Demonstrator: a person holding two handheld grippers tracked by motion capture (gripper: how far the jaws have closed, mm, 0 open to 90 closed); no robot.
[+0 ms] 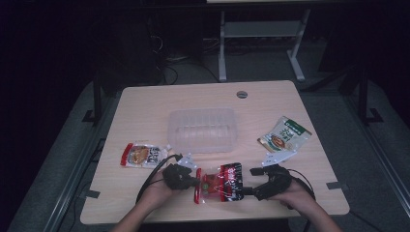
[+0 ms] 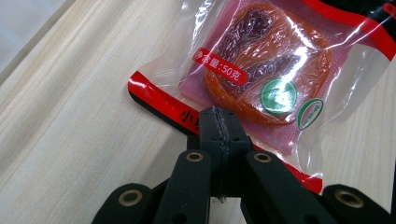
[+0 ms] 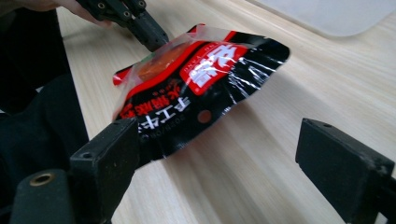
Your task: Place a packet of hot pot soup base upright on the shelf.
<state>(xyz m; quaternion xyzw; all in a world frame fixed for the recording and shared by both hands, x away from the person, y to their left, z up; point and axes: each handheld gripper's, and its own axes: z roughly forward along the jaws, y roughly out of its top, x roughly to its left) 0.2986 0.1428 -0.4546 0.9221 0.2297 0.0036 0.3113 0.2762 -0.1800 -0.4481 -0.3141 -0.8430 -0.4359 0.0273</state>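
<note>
Two grippers meet over a red-and-black snack packet [image 1: 221, 182] at the six o'clock edge of the wooden table [image 1: 145, 106]: the left gripper [image 1: 197, 181] is clamped tight on the packet's sealed edge, while the right gripper [image 1: 247, 190] stands wide open, holding nothing, the packet's far end just beside one jaw. A sound handover likely means closing on that end before the left lets go, then carrying the packet toward the clear plastic tub [image 1: 203, 129] at twelve o'clock.
</note>
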